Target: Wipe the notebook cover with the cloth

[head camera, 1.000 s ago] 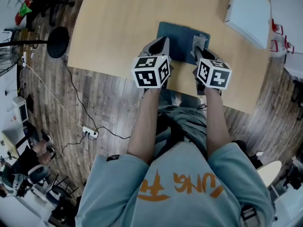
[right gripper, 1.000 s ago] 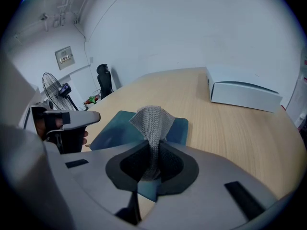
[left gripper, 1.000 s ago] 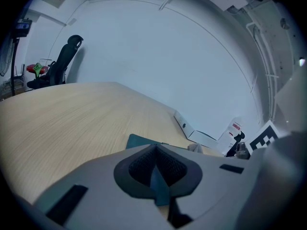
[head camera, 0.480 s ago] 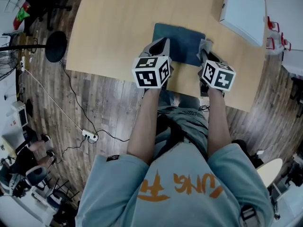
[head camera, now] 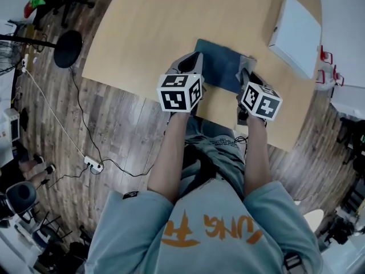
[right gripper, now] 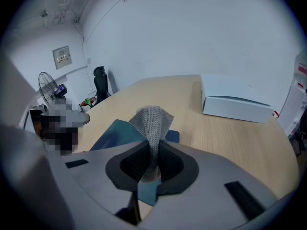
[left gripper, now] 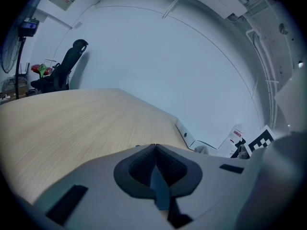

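Right gripper has slid the grey mesh cloth, pinched in its jaws, to the right edge of the blue notebook, near the table's front edge. Left gripper is closed on the notebook's left edge. Risk: the cloth running off the cover, or the notebook skidding if that clamp slips.

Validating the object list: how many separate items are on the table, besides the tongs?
3. The blue notebook lies near the front edge, its left side pinched in the left tongs. The grey cloth is in the right tongs. The white box is far right. None seems hidden.
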Motion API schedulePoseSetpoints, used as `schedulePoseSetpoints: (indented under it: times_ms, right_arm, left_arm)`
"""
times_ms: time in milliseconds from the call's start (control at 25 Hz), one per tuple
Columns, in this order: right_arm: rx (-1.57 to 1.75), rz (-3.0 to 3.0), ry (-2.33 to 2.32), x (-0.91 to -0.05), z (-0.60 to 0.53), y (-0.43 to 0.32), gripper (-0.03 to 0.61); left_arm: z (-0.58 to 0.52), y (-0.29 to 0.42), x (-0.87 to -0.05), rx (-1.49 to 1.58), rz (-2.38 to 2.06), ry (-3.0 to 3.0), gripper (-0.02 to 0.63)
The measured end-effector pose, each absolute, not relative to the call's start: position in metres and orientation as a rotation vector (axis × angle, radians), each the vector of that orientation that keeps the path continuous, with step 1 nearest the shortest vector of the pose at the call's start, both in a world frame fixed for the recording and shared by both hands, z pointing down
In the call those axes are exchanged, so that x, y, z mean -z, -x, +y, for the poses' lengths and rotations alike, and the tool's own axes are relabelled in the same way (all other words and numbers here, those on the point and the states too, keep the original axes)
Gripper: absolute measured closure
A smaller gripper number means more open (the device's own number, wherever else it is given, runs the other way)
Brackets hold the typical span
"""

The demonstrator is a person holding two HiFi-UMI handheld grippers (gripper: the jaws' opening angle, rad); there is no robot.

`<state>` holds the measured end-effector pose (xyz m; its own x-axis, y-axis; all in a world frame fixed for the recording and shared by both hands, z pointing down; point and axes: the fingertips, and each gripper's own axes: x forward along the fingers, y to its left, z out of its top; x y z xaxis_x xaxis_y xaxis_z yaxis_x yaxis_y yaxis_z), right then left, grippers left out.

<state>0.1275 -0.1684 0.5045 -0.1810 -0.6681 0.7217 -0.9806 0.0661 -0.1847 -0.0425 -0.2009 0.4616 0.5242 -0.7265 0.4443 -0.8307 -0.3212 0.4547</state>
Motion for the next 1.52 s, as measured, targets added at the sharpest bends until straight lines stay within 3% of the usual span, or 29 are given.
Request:
schedulePoseSetpoints:
  times_ms: [600,1520]
  right_arm:
    - [-0.850,-2.057,-1.433,-0.489,-0.220,-0.042,0.548]
    - [-0.856,-2.104,-1.240,-0.511,-0.260,0.018,0.548]
  left_arm:
    - [-0.227,0.102,-0.452,-0.163,-1.395,-2.041,0.597]
    - [-0.270,0.113,-0.473,-0.138,-1.427,-1.985,0.597]
